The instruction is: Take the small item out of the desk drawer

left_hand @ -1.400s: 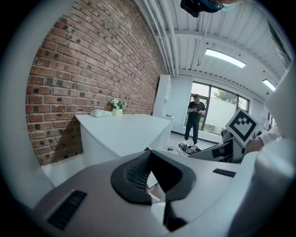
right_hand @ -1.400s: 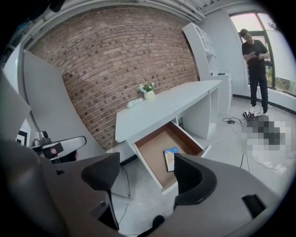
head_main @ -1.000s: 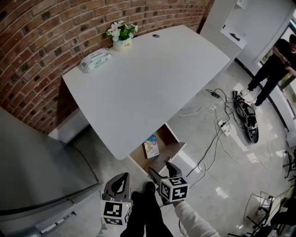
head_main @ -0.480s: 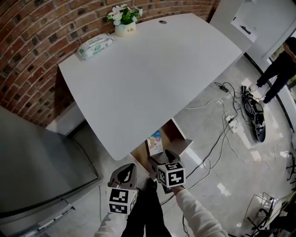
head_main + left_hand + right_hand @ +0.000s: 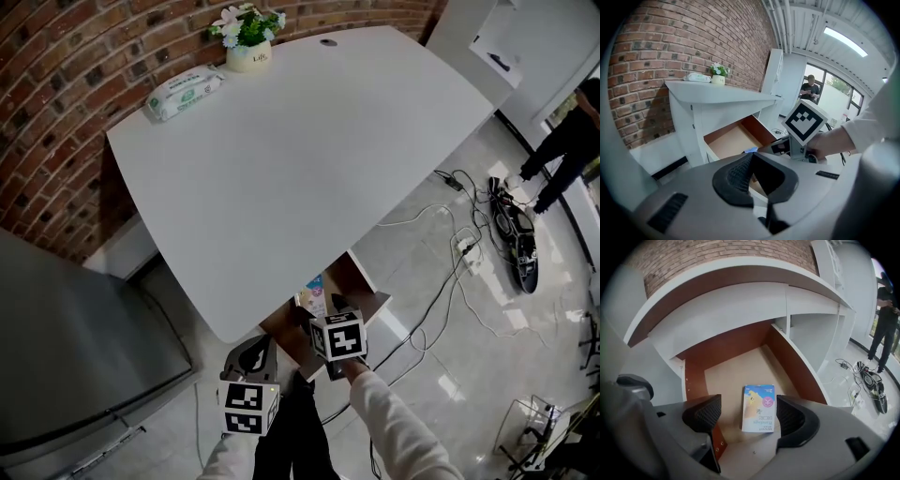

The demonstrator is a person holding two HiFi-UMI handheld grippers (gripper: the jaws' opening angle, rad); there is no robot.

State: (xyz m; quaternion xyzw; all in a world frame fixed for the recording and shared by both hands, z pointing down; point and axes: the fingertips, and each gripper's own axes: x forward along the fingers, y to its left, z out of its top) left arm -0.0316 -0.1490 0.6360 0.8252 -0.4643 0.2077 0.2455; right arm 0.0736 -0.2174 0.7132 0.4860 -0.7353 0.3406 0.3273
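Though not yet gripped, small packet (image 5: 759,414): flat on the drawer (image 5: 797,363) floor, lower centre of frame.
Right gripper (image 5: 748,420): jaws wide apart, framing the packet, not touching.
Left gripper (image 5: 751,174): jaws together, empty, lower centre.
Risk, imo: flat packet, so could skid or slip out if pinched too shallow.

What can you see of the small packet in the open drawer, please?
The packet is a flat rectangular pack, light blue at one end, pale elsewhere, with printed pictures and writing. It lies flat, print up, on the tan floor of the open drawer. The right gripper hangs above it, jaws apart to either side, not touching it.
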